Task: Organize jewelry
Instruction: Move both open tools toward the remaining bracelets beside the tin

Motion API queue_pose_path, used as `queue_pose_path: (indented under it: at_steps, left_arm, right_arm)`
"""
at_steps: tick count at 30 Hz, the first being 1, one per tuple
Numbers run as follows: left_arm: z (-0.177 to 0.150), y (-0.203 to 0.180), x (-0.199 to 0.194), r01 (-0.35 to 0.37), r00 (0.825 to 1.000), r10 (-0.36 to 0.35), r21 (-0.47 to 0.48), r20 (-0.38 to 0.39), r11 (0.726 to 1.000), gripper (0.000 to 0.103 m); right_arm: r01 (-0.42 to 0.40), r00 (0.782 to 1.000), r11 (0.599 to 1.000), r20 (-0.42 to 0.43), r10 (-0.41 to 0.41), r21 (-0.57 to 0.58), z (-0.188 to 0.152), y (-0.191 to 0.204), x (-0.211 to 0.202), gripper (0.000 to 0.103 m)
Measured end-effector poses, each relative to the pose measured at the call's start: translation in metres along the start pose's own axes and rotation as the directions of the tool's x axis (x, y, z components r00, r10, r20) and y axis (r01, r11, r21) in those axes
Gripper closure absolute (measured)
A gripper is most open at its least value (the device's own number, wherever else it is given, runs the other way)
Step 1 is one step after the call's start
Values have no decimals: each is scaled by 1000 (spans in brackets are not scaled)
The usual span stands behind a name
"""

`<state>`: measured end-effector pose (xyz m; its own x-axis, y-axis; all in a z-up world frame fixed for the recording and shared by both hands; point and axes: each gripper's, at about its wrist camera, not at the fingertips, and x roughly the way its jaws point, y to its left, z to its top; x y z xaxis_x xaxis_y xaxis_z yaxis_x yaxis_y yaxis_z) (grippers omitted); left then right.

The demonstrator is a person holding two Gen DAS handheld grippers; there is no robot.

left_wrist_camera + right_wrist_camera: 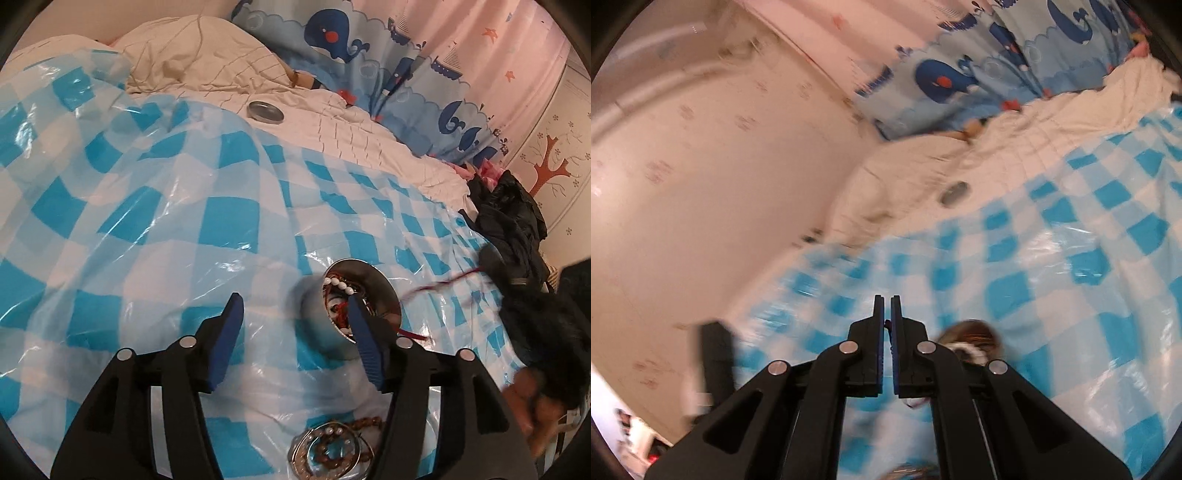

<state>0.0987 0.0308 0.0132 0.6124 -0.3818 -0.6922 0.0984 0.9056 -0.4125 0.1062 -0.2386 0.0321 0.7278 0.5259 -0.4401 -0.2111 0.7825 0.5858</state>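
Mid-sort on the bed (155, 229): left gripper (295, 314) hangs with jaws apart and empty beside the round metal tin (384, 291), which holds white beads and red cord. The right gripper (885, 306) has its jaws closed, apparently pinching a thin red cord (454, 277) that trails from the tin. Likely next: carry the cord clear, then take on the brown bead pile (332, 446) lying near the camera.
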Motion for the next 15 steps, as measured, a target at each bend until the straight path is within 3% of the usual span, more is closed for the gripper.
queue_pose_path:
  at_steps: [2,3,9,12,15]
  left_arm:
    - [-1,0,0,2,1000,-2,-3,-4,1000,46]
    - [-2,-1,1,1,1000,-1,-4,-6,1000,45]
    - [-13,-12,3,-6,1000,6,17,-23,1000,35]
    - [-20,-20,5,-17,999,18,42,-35,999,32]
    - [-28,-32,7,-55,998,59,108,-37,993,31]
  right_arm:
    - [115,991,993,-64,-116,-16,-10,-14,12,77]
    - [140,988,990,-70,-141,-10,-14,-19,10,75]
    - [230,969,972,-83,-233,-43,-43,-36,-19,69]
    - [262,959,965,-109,-260,4,-58,-50,-25,63]
    - [249,960,967,-145,-238,62,-61,-57,-18,62]
